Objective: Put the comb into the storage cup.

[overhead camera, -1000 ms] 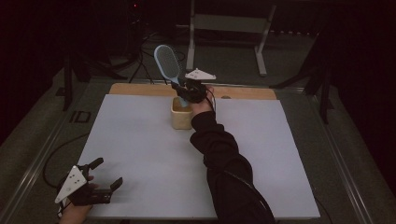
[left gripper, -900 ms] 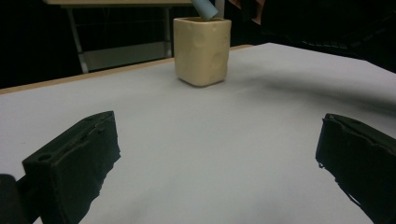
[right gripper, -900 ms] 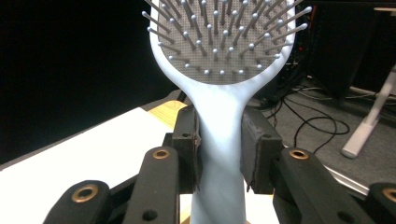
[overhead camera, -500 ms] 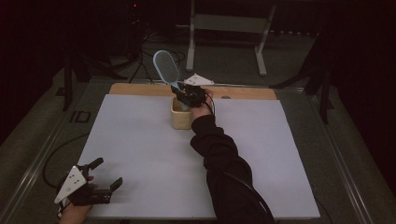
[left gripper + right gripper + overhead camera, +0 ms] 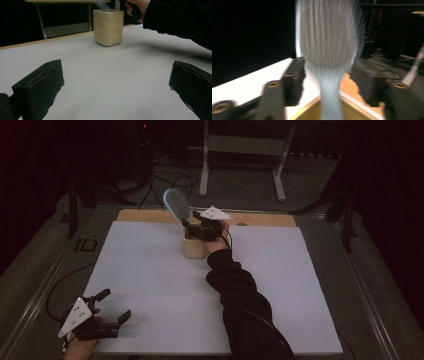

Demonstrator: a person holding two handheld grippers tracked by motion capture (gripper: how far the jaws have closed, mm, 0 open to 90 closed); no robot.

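closest to me, at about 7 o'clock on the white table (image 5: 150, 285), the left gripper (image 5: 114, 306) sat low by the near edge with its jaws spread wide and nothing between them. past it was a long stretch of bare tabletop. further out, around 12 o'clock near the far side, stood the tan cup (image 5: 194, 246), upright on the white sheet. the right gripper (image 5: 189, 228) hung right over the cup's rim, on the end of a dark sleeve (image 5: 240, 290). a pale blue spoon (image 5: 176, 205) stood handle-down in the cup, bowl tilted up toward 11 o'clock. the right jaws had just been opening, and they stood apart on either side of the spoon's handle, not pinching it.
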